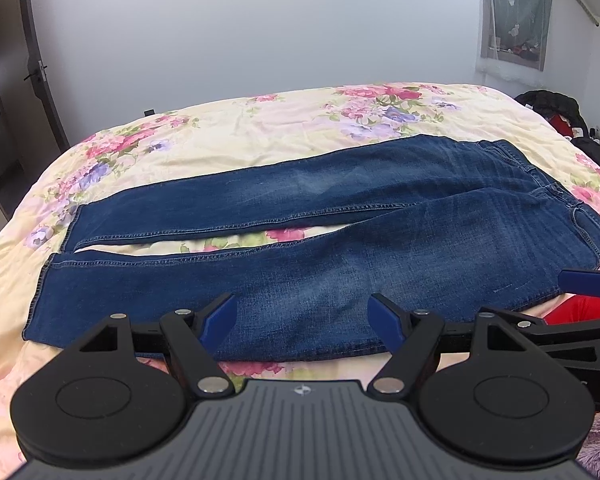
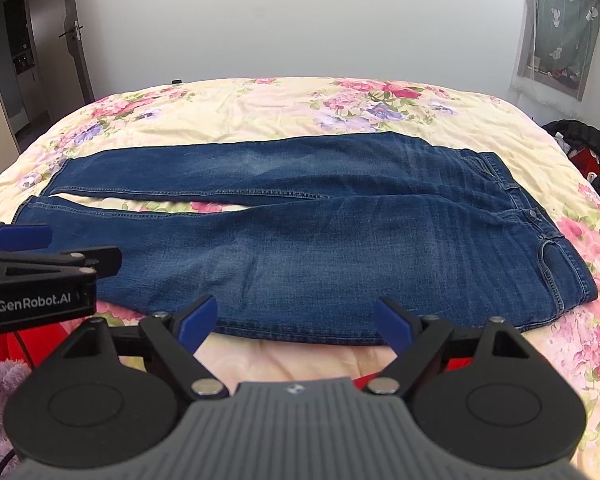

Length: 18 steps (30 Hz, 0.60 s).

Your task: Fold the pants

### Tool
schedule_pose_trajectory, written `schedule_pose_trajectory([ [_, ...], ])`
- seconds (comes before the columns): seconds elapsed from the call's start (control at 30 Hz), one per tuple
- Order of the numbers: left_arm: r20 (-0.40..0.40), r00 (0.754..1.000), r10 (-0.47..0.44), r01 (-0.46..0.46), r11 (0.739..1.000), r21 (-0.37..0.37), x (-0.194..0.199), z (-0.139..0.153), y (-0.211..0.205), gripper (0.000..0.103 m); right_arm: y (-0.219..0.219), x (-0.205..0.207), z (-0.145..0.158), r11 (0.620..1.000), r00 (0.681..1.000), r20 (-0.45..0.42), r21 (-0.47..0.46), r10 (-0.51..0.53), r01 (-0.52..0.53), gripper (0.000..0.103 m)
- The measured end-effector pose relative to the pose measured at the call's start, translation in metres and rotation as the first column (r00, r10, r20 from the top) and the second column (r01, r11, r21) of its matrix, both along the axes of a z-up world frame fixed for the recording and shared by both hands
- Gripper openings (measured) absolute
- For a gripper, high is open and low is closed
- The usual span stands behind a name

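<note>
Two tools hung side by side over the near edge of a bed (image 1: 260, 120), each spread wide with nothing between its blue-padded fingers. The left tool (image 1: 302, 320) sat above the lower part of the nearer trouser leg; the right tool (image 2: 296, 320) sat over the near edge of the thigh and seat area, and one of its blue fingers (image 1: 584, 282) showed at the right edge of the left wrist view. Neither tool touched the cloth, as far as the views allowed.

A pair of dark blue jeans (image 1: 340, 240) lay flat and unfolded across the floral bedspread, waistband toward the right, hems toward the left. Both legs ran nearly parallel, parting toward the hems so that a sliver of the flowered cover showed between them. The waist button (image 2: 534, 213) faced up.

Beyond the bed stood a plain pale wall, with a curtained window (image 2: 560, 28) at upper right and a door (image 2: 74, 36) at far left. A heap of dark clothing (image 1: 560, 116) rested off the bed's right side.
</note>
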State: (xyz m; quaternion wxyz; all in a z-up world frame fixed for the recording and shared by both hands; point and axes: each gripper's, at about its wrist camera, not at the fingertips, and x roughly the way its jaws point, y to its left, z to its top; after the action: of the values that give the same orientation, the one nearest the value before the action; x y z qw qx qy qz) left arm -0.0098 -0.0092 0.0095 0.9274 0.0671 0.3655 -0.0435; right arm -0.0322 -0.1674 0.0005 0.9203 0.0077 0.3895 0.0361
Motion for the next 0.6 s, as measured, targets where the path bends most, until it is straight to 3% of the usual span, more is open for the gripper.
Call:
schedule_pose_trajectory([
  [0.6, 0.000, 1.000, 0.000, 0.000, 1.000, -0.003, -0.0003, 0.0004, 0.0017, 0.087, 0.0022, -0.0014, 0.0008, 1.000, 1.000, 0.001, -0.004, 0.003, -0.003, 0.082],
])
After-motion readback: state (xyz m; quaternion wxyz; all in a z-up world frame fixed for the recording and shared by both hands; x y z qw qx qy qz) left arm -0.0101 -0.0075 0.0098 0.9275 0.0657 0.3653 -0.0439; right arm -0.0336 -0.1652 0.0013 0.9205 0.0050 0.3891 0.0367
